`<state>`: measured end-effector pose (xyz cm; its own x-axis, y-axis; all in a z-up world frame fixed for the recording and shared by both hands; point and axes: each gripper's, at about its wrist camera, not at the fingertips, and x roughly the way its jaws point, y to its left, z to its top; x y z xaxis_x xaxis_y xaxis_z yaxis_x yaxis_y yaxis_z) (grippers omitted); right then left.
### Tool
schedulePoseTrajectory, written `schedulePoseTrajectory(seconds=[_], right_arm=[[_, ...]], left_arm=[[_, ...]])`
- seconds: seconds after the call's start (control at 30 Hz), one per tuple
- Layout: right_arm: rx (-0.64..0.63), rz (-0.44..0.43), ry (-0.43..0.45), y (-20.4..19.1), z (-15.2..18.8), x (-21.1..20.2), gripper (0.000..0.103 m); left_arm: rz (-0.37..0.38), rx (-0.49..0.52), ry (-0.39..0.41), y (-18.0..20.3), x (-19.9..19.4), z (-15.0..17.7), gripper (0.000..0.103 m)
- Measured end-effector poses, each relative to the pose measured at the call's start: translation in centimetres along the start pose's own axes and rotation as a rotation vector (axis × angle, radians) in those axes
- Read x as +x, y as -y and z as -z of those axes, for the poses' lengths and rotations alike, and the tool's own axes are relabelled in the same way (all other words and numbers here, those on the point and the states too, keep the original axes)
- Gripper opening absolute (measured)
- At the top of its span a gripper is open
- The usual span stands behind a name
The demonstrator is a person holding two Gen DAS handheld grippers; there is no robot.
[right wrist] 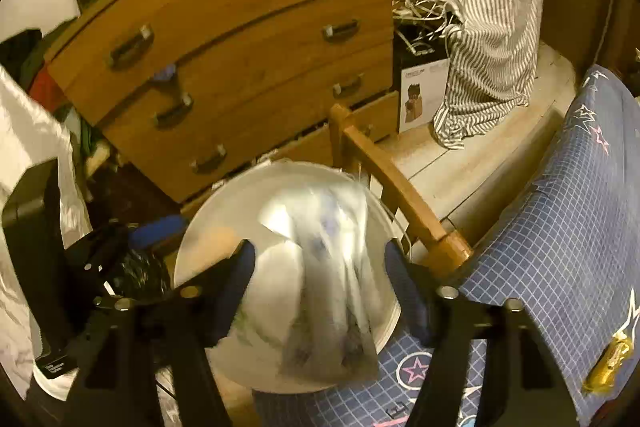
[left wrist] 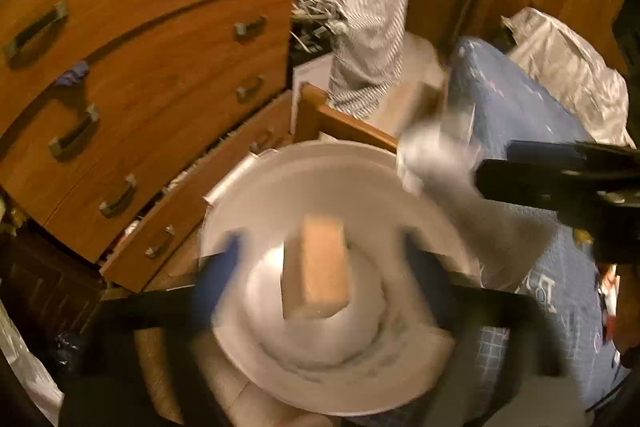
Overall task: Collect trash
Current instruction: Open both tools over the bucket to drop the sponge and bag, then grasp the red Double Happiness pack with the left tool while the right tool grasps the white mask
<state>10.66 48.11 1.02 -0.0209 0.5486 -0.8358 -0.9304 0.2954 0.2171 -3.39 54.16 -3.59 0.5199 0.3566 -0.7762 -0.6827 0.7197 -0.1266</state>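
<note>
Risk entry: both sets of fingers spread wide, gripping nothing, brown box (left wrist: 316,267) and clear wrapper (right wrist: 320,267) dropping loose above white bin (left wrist: 248,203); wrapper liable to drift past rim.

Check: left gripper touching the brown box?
Apart. The left wrist view shows the left gripper open, a gap between each blue finger and the brown box above the white bin.
</note>
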Motion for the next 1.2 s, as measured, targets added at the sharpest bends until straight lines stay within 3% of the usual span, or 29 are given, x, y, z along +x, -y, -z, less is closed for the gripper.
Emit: schedulePoseTrajectory(seconds=[0.33, 0.47, 0.57, 0.7, 0.8, 1.0, 1.2], right_arm=[[0.055, -0.028, 0.049, 2.8, 0.6, -2.2, 0.069], [0.049, -0.031, 0.090, 3.4, 2.9, -4.6, 0.069], [0.055, -0.031, 0.157, 4.2, 6.4, -8.0, 0.069], [0.078, 0.046, 0.264, 7.1, 14.1, -13.2, 0.069], [0.144, 0.136, 0.330, 10.7, 21.8, -17.5, 0.069], [0.304, 0.260, 0.375, 17.2, 35.3, -23.8, 0.069], [0.490, 0.417, 0.415, 23.1, 48.6, -29.7, 0.069]], left_arm=[[-0.015, -0.022, 0.013, -0.9, -0.1, 0.2, 0.086], [-0.002, 0.010, 0.031, 0.8, -1.0, 0.7, 0.086], [0.029, 0.045, 0.051, 3.2, -2.1, 1.8, 0.086], [0.108, 0.104, 0.054, 7.9, -2.8, 4.2, 0.086], [0.190, 0.172, 0.034, 13.4, -2.3, 7.2, 0.086], [0.346, 0.333, -0.046, 24.3, -0.4, 13.0, 0.084], [0.524, 0.564, -0.078, 35.9, -0.6, 18.4, 0.084]])
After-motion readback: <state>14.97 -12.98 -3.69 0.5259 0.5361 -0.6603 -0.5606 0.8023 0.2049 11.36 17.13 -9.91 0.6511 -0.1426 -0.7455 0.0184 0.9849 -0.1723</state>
